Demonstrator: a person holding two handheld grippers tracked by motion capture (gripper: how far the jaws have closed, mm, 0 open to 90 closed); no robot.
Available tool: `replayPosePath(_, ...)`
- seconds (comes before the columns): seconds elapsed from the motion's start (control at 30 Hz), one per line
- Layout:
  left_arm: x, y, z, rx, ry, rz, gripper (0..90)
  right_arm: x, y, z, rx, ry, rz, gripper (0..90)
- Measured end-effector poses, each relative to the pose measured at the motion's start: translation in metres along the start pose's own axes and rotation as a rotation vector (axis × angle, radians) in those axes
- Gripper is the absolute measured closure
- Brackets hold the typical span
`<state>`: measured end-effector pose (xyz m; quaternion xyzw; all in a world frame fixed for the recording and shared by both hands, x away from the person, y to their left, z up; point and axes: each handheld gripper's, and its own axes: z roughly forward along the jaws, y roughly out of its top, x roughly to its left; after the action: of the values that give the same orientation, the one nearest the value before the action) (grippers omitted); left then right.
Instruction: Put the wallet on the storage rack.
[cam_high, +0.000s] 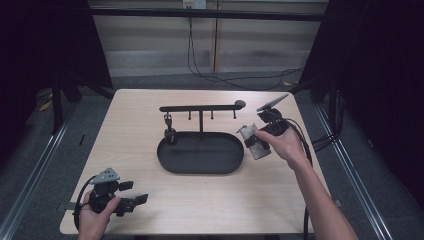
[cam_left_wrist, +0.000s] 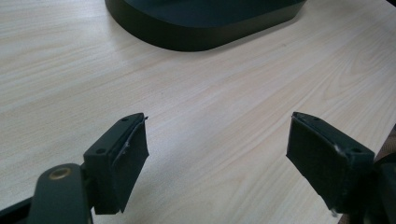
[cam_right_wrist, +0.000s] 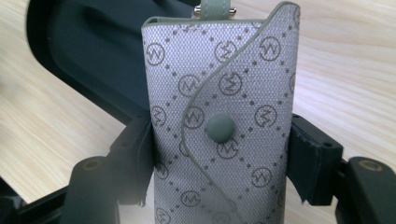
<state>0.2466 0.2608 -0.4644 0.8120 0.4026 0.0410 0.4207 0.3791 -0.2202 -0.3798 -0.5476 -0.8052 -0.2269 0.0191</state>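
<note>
Key pouch clamped in right gripper, heading for the hook stand.

My right gripper (cam_high: 256, 141) jaws hold the grey key pouch (cam_right_wrist: 219, 121) at 3 o'clock of the tray (cam_high: 200, 167); I'd keep it upright, approach hook rail (cam_high: 200, 107) slowly. Left gripper (cam_high: 131, 192) jaws wide, empty, 7 o'clock on the tabletop (cam_high: 280, 200).

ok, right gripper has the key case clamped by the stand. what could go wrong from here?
1. The right gripper grips the grey key case by its side edges only; soft fabric could buckle or slip.
2. The case's small top loop must likely meet one of the thin pegs under the hanger bar; a miss seems easy.
3. The stand's post rises from a light-looking oval tray; a bump might shift it. The left gripper sits open, far off, unable to steady it.
</note>
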Motion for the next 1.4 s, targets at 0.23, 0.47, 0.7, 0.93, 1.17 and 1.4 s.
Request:
replayPosePath(0.23, 0.0, 0.0, 0.0, -0.003, 0.001, 0.0, 20.2, 0.007, 0.0, 0.011, -0.031, 0.036, 0.011, 33.0)
replayPosePath(0.47, 0.0, 0.0, 0.0, 0.0, -0.001, 0.0, 20.2, 0.01, 0.001, 0.022, -0.068, 0.079, 0.039, 33.0)
replayPosePath(0.7, 0.0, 0.0, 0.0, 0.001, -0.002, 0.006, 20.2, 0.013, 0.002, 0.033, -0.095, 0.11, 0.065, 33.0)
replayPosePath(0.93, -0.002, 0.001, 0.0, -0.006, -0.017, 0.016, 19.6, 0.013, 0.005, 0.045, -0.114, 0.141, 0.096, 33.1)
replayPosePath(1.17, -0.001, 0.001, 0.0, -0.007, -0.017, 0.014, 19.6, 0.019, 0.008, 0.057, -0.103, 0.139, 0.108, 33.0)
replayPosePath(1.4, 0.0, 0.0, 0.0, -0.002, -0.015, 0.014, 19.6, 0.019, 0.004, 0.074, -0.106, 0.129, 0.125, 32.8)
